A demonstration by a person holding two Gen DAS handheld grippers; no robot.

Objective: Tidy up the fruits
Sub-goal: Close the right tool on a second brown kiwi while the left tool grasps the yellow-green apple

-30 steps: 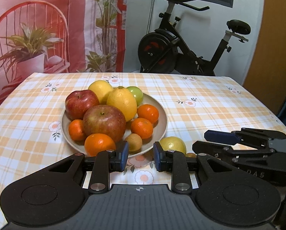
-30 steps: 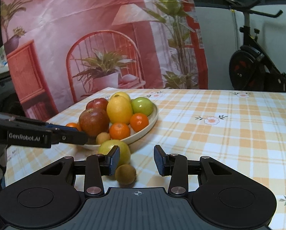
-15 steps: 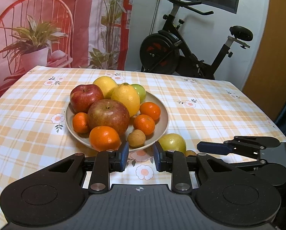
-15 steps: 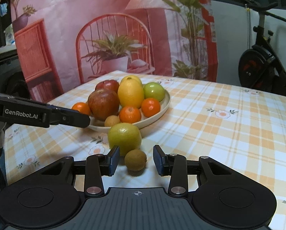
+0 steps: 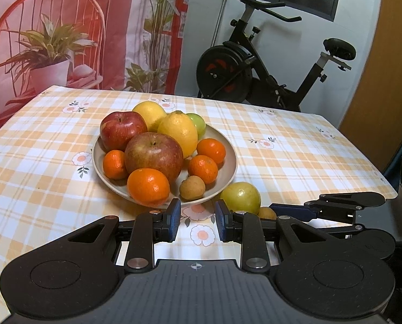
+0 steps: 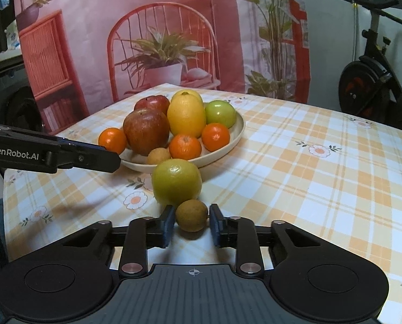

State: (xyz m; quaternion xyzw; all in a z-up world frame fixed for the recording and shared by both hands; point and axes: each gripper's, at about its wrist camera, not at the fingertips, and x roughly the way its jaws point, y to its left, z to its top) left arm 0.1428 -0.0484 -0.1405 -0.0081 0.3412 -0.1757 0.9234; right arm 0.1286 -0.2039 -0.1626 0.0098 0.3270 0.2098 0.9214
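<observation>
Right hand-held gripper (image 6: 191, 225) has just been closing, and its blue pads now sit against either side of the small brown fruit (image 6: 192, 215), a longan or something like it, which rests on the table (image 6: 322, 189) directly between them; half a second ago the jaws stood a little wider and the fruit lay just ahead of the tips rather than between them. I judge this to be the grasp being made on one of the two strays outside the plate, so the lift toward the plate looks like the step that follows. At 12 o'clock from that fruit, touching or nearly touching it, sits the yellow-green citrus (image 6: 176, 182), also off the plate. Left hand-held gripper (image 5: 195, 220) is drawn in as narrow as it goes with nothing between its pads, hovering over the checked cloth just short of the plate's near rim; in the right wrist view it reaches in from 9 o'clock. Further off at 12 o'clock stands the beige plate (image 6: 238, 132) with a second small brown fruit (image 6: 159, 155) at its near edge, four tangerines, the nearest (image 5: 148, 186), two red apples, the closer one (image 6: 146, 131), a lemon (image 6: 186, 114) and a green apple (image 6: 220, 113). Beyond the table stand a printed backdrop (image 6: 160, 27) and an exercise bike (image 5: 255, 67).
</observation>
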